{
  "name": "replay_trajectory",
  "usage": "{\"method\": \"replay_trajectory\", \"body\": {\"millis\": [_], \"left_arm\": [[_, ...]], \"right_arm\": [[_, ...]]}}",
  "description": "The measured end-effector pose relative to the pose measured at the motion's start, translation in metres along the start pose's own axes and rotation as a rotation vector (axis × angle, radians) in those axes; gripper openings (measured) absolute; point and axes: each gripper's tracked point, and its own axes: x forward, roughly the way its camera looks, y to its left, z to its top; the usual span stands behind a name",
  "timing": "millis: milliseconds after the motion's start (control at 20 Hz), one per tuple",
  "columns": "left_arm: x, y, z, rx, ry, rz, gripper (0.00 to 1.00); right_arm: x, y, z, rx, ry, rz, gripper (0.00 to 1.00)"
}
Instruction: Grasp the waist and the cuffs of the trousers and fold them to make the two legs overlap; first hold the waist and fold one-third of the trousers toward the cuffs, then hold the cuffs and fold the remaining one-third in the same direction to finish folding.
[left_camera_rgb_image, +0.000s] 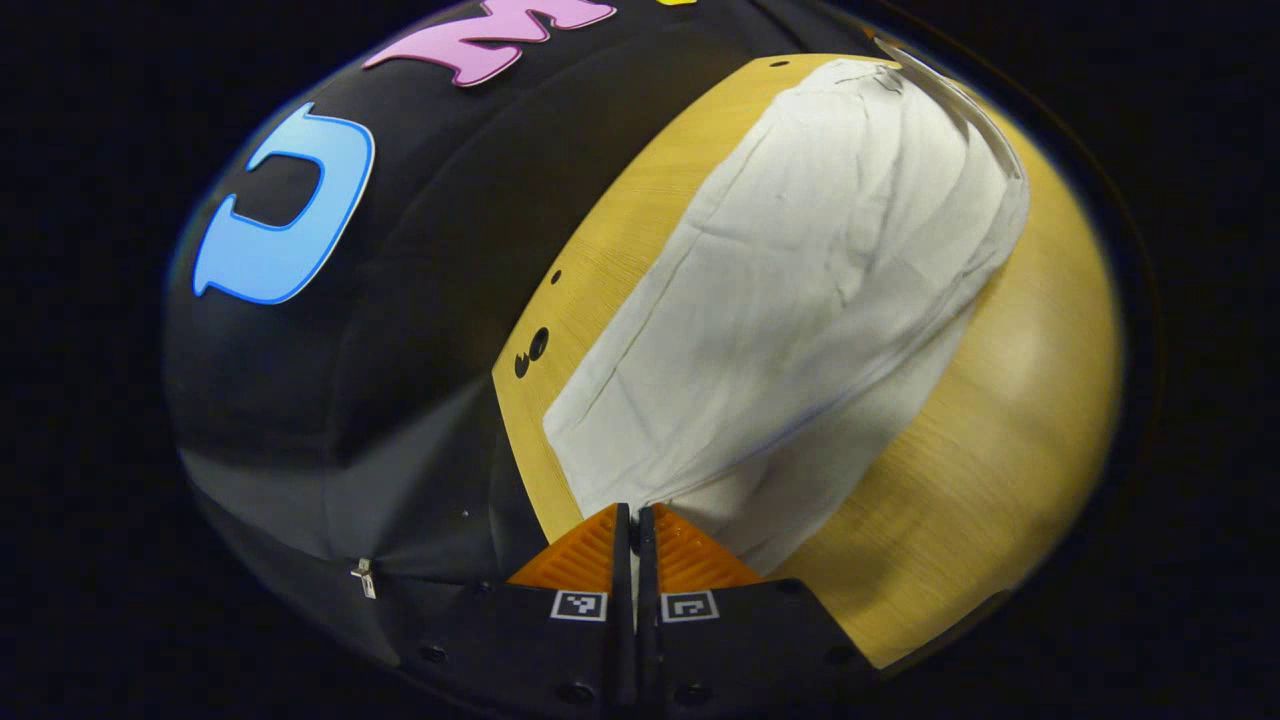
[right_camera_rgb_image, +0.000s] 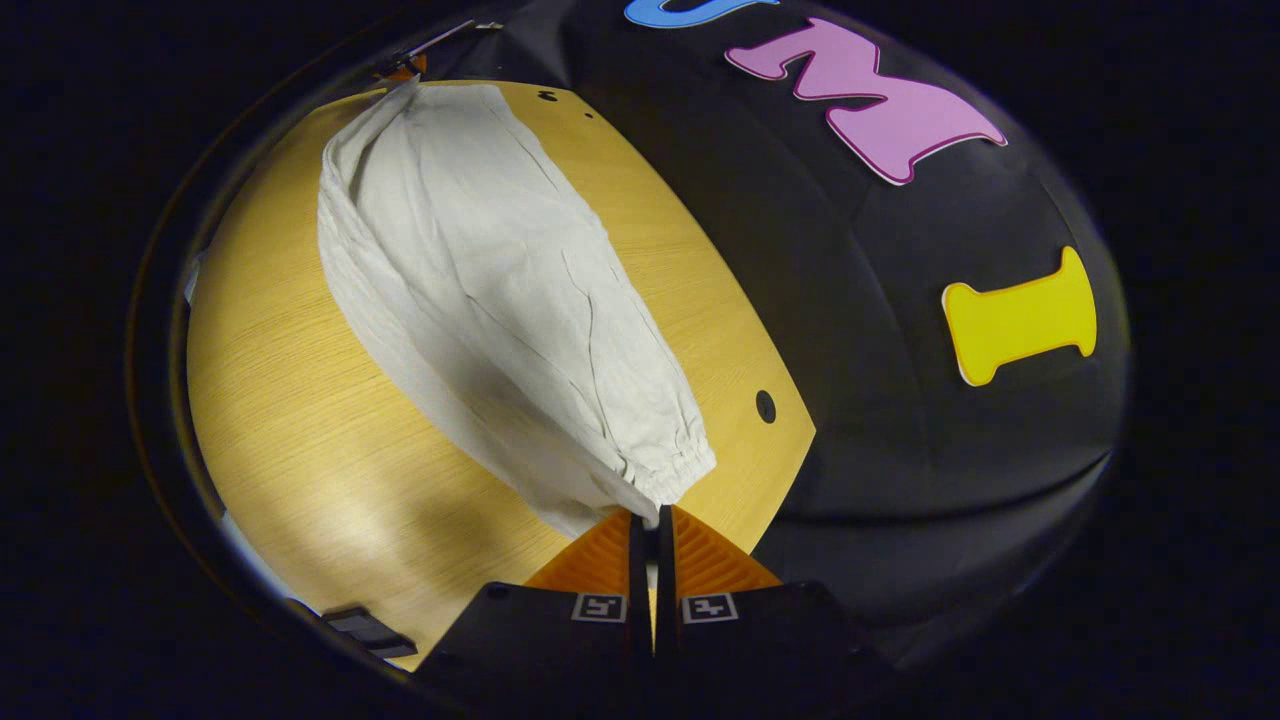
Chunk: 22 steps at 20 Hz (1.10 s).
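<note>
The white trousers (left_camera_rgb_image: 800, 270) stretch lengthwise over the wooden table (left_camera_rgb_image: 1010, 440), one leg lying over the other. My left gripper (left_camera_rgb_image: 634, 520) is shut on the straight waist end close to the camera. In the right gripper view the same trousers (right_camera_rgb_image: 480, 290) run away from me, and my right gripper (right_camera_rgb_image: 650, 520) is shut on the gathered elastic cuffs (right_camera_rgb_image: 670, 470). Each gripper shows small at the far end of the cloth in the other's view: the right gripper (left_camera_rgb_image: 885, 42) and the left gripper (right_camera_rgb_image: 405, 68). The cloth looks pulled fairly taut between them.
The table (right_camera_rgb_image: 300, 450) has small round holes (right_camera_rgb_image: 765, 405) near its far edge, where the black booth wall (right_camera_rgb_image: 900, 420) begins. A small dark object (right_camera_rgb_image: 365, 628) lies at the table's near corner in the right gripper view. Bare wood runs alongside the trousers.
</note>
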Motion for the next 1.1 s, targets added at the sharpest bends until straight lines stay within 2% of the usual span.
{"method": "replay_trajectory", "body": {"millis": [350, 750, 950, 1050, 1100], "left_arm": [[0.067, 0.036, 0.048, -0.014, -0.056, 0.06, 0.06], [0.152, 0.038, 0.073, 0.023, -0.046, 0.045, 0.05], [0.169, 0.041, 0.085, 0.045, -0.051, 0.046, 0.05], [0.177, 0.033, 0.082, 0.064, -0.026, 0.0, 0.05], [0.183, 0.036, 0.084, 0.077, -0.021, 0.003, 0.05]], "right_arm": [[0.045, -0.031, -0.007, 0.113, 0.084, -0.069, 0.05], [0.106, -0.025, -0.028, 0.222, 0.245, -0.041, 0.05], [0.124, -0.022, -0.035, 0.232, 0.325, -0.023, 0.05], [0.13, -0.021, -0.04, 0.231, 0.34, -0.015, 0.05], [0.132, -0.021, -0.039, 0.22, 0.338, -0.014, 0.06]]}}
